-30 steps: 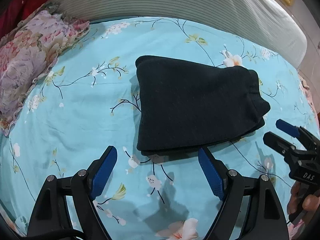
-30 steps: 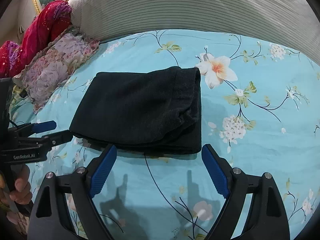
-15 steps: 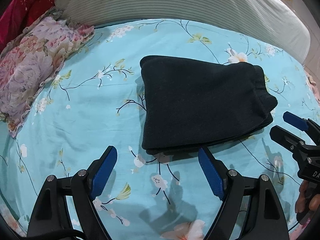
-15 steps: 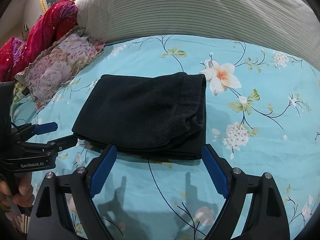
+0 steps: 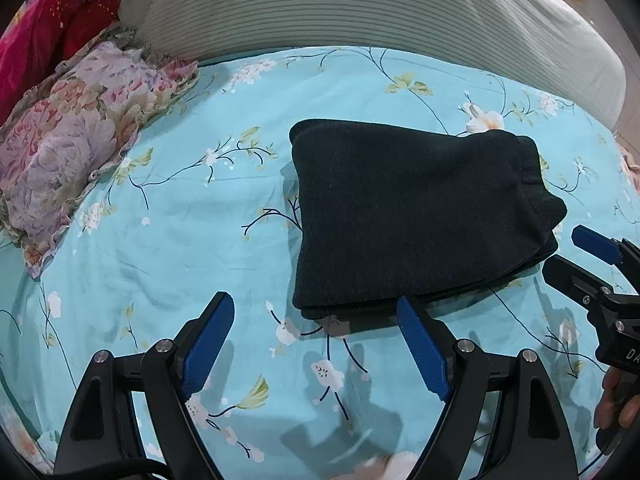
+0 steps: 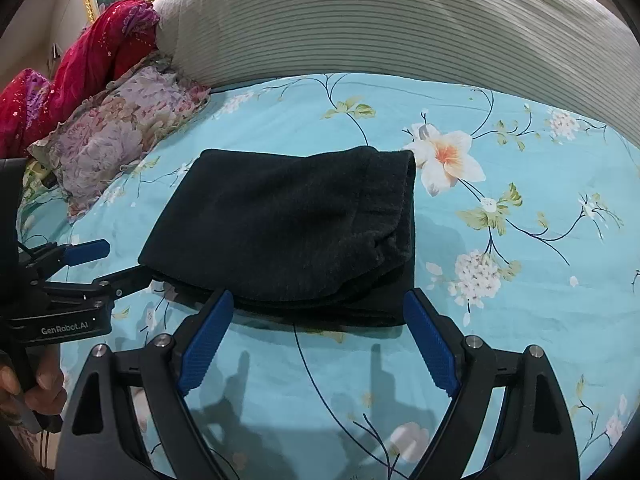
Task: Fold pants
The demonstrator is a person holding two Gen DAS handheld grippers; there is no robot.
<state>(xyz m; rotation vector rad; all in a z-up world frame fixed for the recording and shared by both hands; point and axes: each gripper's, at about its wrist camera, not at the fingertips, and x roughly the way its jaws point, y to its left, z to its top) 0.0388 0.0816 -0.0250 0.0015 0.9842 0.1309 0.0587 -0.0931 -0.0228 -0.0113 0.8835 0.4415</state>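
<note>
The black pants point(image 5: 404, 216) lie folded into a compact stacked rectangle on the blue floral bedsheet point(image 5: 180, 232); they also show in the right wrist view point(image 6: 288, 232). My left gripper point(image 5: 314, 312) is open and empty, just short of the stack's near left edge. My right gripper point(image 6: 316, 308) is open and empty, its tips at the stack's near edge. Each gripper shows in the other's view: the right one point(image 5: 568, 252) at the stack's right end, the left one point(image 6: 116, 264) at its left corner, both open.
A floral pillow point(image 5: 68, 152) and a red cloth point(image 5: 52, 24) lie at the back left. A striped grey bolster point(image 5: 360, 12) runs along the far side of the bed. The sheet point(image 6: 520, 280) extends right of the pants.
Both grippers have drawn back a little and lifted away from the folded pants. The pants have not moved. Both stay open.
</note>
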